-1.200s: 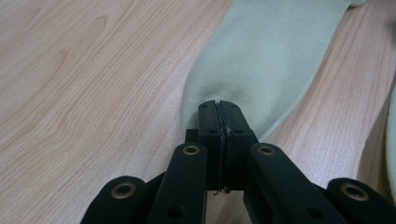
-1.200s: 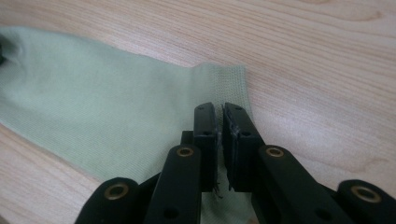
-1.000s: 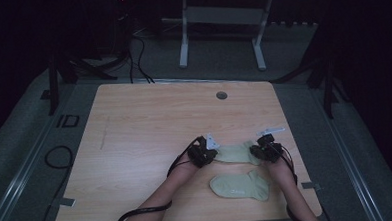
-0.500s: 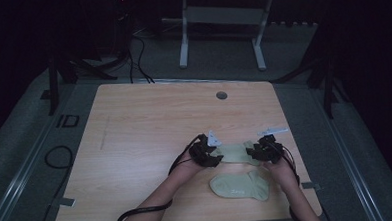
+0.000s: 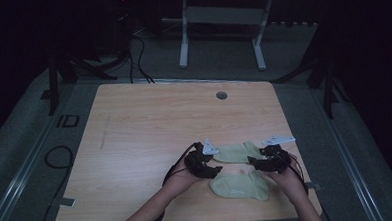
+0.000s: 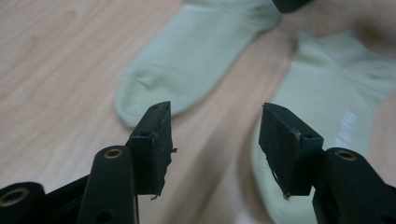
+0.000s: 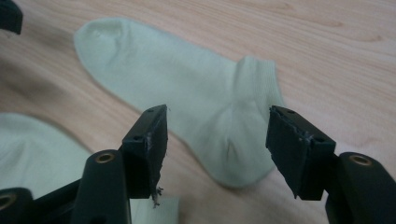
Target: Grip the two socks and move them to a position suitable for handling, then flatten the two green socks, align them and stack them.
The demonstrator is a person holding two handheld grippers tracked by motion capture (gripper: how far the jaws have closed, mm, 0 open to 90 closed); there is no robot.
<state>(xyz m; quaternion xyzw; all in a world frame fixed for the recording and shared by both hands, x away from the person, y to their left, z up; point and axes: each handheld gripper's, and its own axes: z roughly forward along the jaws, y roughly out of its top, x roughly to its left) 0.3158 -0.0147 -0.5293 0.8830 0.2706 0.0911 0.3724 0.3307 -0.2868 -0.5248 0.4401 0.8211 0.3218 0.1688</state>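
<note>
High view: two socks [image 5: 238, 152] on table [image 5: 149, 127].

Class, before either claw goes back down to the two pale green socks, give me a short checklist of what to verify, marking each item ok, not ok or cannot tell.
1. Left claw empty, its jaws having just been opening, nothing between them: ok.
2. Right claw empty, its jaws likewise just opened, nothing between them: ok.
3. Far sock lies flat on the table: ok.
4. Near sock lies flat, apart from the far one: ok.
5. Socks stacked as a pair: not ok, they lie side by side.
6. Cables clear of the socks: cannot tell.
</note>
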